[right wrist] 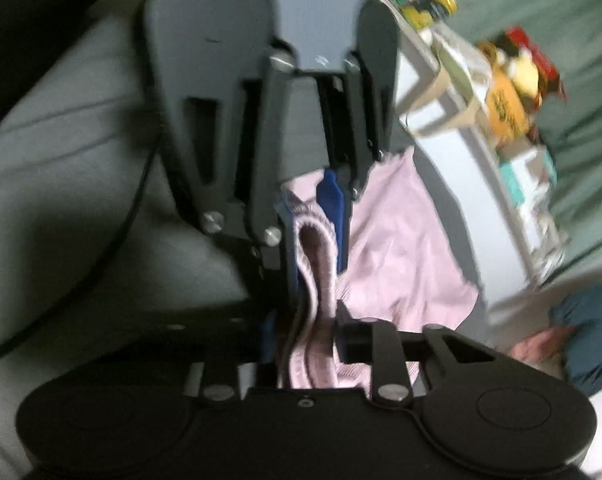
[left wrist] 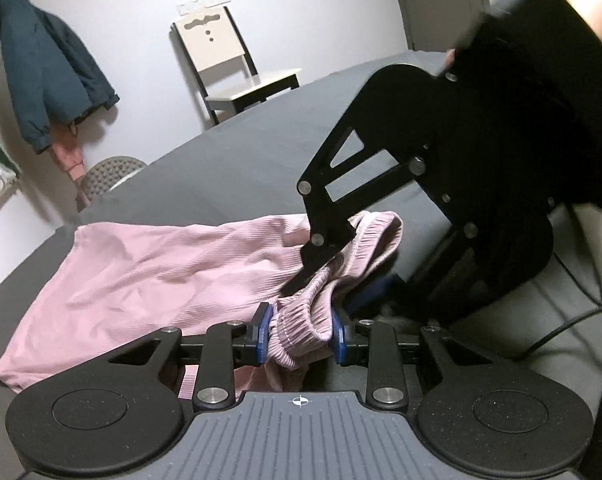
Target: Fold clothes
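Left claw [left wrist: 299,338] beside right claw [left wrist: 313,268] (both gripping pink shorts [left wrist: 161,272]), chair [left wrist: 237,64] behind

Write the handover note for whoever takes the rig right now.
Left gripper: shut on the elastic waistband of the pink garment.
Right gripper: also pinching the bunched waistband, close beside the left one; the right wrist view is blurred.
The garment's body lies spread and wrinkled on the grey bed sheet, stretching away from the grippers.
Done: waistband gathered in both grippers. No finished fold visible.
Left: smooth the fabric, make the folds, set it down.
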`<move>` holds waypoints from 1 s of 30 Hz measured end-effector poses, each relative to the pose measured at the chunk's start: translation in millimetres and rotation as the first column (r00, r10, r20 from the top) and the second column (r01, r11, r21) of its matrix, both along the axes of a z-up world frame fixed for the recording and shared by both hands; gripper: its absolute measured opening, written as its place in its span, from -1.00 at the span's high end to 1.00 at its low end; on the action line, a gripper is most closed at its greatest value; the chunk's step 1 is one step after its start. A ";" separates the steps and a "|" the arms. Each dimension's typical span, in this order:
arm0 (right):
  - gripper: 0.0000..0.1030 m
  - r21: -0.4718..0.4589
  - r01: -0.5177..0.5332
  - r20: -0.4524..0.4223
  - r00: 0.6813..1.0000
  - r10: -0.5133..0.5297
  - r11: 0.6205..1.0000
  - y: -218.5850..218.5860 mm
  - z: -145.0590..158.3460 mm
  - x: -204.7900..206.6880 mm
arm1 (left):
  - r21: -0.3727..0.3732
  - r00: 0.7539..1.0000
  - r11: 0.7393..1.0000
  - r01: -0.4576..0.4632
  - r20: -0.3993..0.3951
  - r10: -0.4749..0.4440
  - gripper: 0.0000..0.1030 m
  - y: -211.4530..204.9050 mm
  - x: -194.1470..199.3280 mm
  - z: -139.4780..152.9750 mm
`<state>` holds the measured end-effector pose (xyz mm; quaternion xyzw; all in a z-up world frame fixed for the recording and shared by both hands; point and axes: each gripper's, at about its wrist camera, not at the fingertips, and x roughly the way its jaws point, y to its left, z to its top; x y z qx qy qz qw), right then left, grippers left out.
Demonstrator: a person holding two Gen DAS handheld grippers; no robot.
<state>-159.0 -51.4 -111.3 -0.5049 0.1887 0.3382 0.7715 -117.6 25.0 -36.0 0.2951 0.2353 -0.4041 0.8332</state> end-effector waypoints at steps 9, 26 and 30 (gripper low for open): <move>0.65 0.273 0.199 -0.277 0.953 -0.121 0.941 -28.7 40.8 33.5 | 0.287 0.961 0.957 0.041 0.250 -0.117 -0.73 -21.5 -22.3 -28.2; 0.54 0.316 0.276 -0.405 0.904 -0.134 0.907 -40.7 50.2 49.1 | 0.383 0.891 0.924 -0.003 0.420 -0.171 0.43 -53.0 -15.9 -37.4; -0.22 0.268 0.241 -0.324 0.934 -0.148 0.933 -40.6 50.9 39.7 | 0.313 0.927 0.950 -0.019 0.362 -0.101 0.59 -50.9 -7.1 -28.4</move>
